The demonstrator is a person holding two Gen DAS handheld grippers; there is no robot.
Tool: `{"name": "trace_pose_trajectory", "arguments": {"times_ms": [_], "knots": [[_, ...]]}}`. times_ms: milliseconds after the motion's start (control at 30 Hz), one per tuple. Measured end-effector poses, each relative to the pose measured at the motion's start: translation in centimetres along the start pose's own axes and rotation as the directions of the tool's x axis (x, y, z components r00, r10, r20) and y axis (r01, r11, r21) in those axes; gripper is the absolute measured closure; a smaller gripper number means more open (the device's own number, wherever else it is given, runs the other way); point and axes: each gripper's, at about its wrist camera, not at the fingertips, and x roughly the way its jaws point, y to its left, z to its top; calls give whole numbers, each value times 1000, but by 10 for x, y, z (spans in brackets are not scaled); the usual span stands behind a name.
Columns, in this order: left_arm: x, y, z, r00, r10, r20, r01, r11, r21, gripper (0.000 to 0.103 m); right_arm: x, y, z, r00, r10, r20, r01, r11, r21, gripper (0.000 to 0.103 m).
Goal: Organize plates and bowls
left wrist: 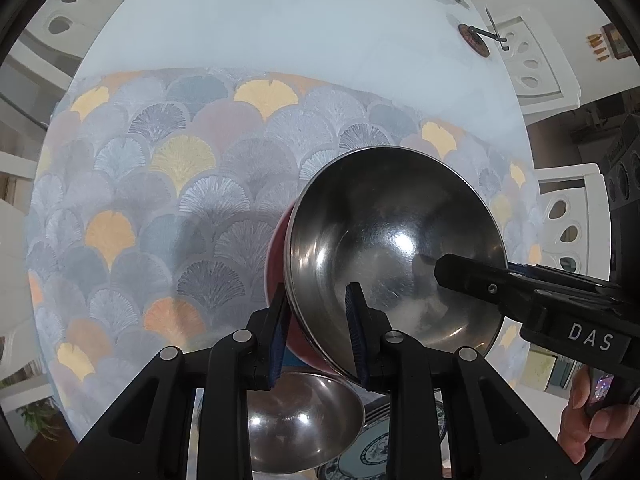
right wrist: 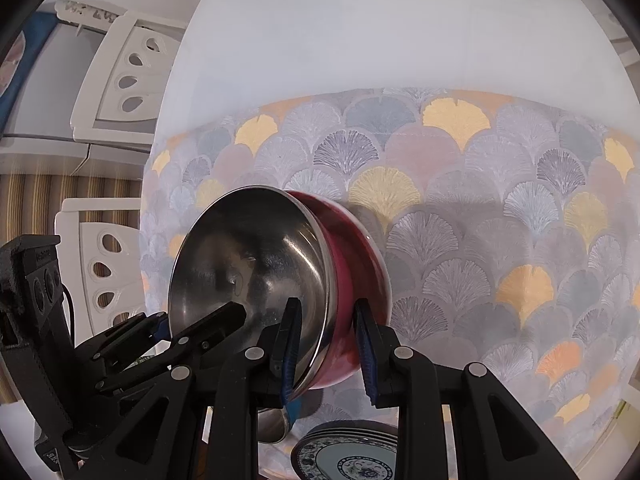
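Observation:
A steel bowl with a red outside [left wrist: 396,248] is held tilted above the patterned mat, its opening facing sideways. My left gripper [left wrist: 318,336] is shut on its rim, one finger inside and one on the red wall. My right gripper [right wrist: 330,344] is shut on the same bowl [right wrist: 256,268] at the opposite rim; it also shows in the left wrist view [left wrist: 472,276]. Below lie a second steel bowl [left wrist: 296,420] and a stack of blue-patterned plates [right wrist: 348,456], the stack also in the left wrist view [left wrist: 376,452].
A fan-patterned placemat [left wrist: 180,200] covers the near part of the round white table [left wrist: 280,20]. A small dark round object [left wrist: 474,40] lies at the table's far right. White chairs [right wrist: 120,76] stand around the table.

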Motion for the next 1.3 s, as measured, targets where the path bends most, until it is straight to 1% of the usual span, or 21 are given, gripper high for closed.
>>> {"name": "trace_pose_trajectory", "arguments": {"times_ms": [133, 233, 300, 567, 633, 700, 767, 900, 967, 1067, 1200, 1300], "knots": [[-3, 3, -2, 1000, 4, 6, -4, 1000, -9, 77, -5, -1, -1, 1000, 12, 8, -12, 1000, -1, 77], [-5, 5, -4, 1000, -3, 8, 3, 1000, -13, 77, -12, 0, -3, 1000, -7, 21, 7, 1000, -8, 76], [-9, 5, -5, 1000, -16, 15, 16, 1000, -16, 77, -15, 0, -4, 1000, 19, 25, -18, 1000, -4, 76], [-31, 21, -11, 998, 7, 57, -4, 999, -51, 77, -36, 8, -13, 998, 24, 52, -22, 999, -33, 76], [-37, 28, -15, 998, 14, 68, -10, 998, -69, 76, -38, 10, -16, 998, 24, 53, -23, 999, -36, 74], [-40, 35, -19, 997, 22, 75, -16, 996, -82, 73, -39, 12, -19, 998, 28, 54, -26, 999, -37, 69], [-43, 41, -24, 996, 31, 79, -23, 995, -97, 73, -38, 15, -23, 998, 31, 50, -28, 999, -42, 65], [-44, 53, -37, 997, 42, 72, -33, 992, -119, 72, -34, 25, -32, 999, 35, 39, -33, 998, -61, 64], [-41, 59, -45, 996, 56, 65, -47, 991, -126, 70, -29, 30, -37, 999, 37, 28, -35, 997, -71, 64], [-35, 68, -59, 997, 69, 36, -63, 990, -129, 69, -21, 37, -47, 999, 36, 9, -36, 996, -87, 63], [-26, 78, -71, 997, 78, 9, -75, 986, -150, 68, -8, 43, -59, 999, 29, -16, -30, 995, -99, 55], [-18, 83, -82, 998, 68, -7, -69, 985, -156, 68, 2, 47, -68, 999, 23, -37, -27, 994, -107, 55]]}}
